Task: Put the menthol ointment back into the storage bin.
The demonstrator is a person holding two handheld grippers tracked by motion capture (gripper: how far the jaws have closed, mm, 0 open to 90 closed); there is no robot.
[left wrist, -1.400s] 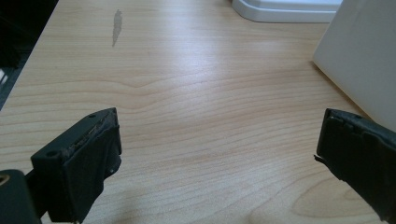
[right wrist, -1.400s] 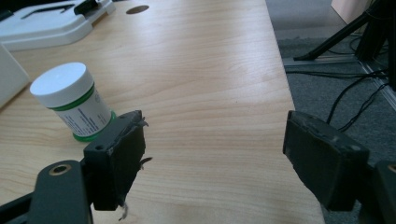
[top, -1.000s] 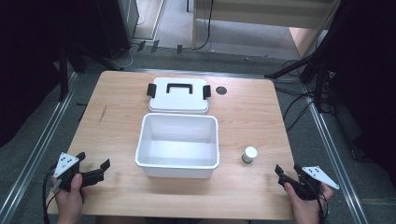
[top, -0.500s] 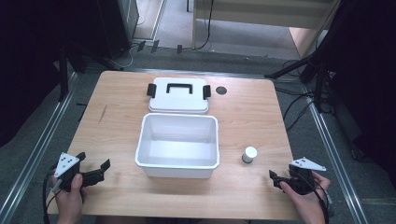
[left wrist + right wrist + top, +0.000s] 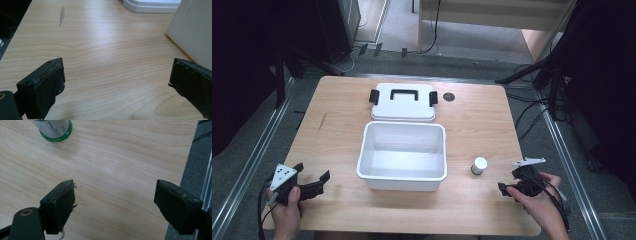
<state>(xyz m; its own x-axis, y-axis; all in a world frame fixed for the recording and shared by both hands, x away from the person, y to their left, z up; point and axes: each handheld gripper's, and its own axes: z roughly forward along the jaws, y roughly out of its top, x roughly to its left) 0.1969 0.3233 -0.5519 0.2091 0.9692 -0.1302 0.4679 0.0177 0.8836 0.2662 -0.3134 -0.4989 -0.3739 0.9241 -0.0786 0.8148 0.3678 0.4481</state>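
An open white bin [image 5: 402, 176] stands mid-table, with nothing visible inside. Its white lid [image 5: 403, 101], with a black handle and side latches, lies flat just behind it. A small white-capped jar [image 5: 479, 165] stands right of the bin; the right gripper view shows its green base [image 5: 53, 128] at upper left. My left gripper [image 5: 312, 171] rests open near the front left corner, and its own view [image 5: 116, 75] has the bin's wall [image 5: 192, 30] at right. My right gripper [image 5: 508, 181] is open at the front right, a short way from the jar, holding nothing [image 5: 115, 197].
A small black round disc [image 5: 449, 97] sits on the wooden table [image 5: 337, 125] right of the lid. The table's right edge [image 5: 190, 157] runs close beside my right gripper. Cables and dark stands surround the table on the floor.
My right gripper has shifted left and turned toward the jar. The left gripper and the bin, lid and jar have stayed put.
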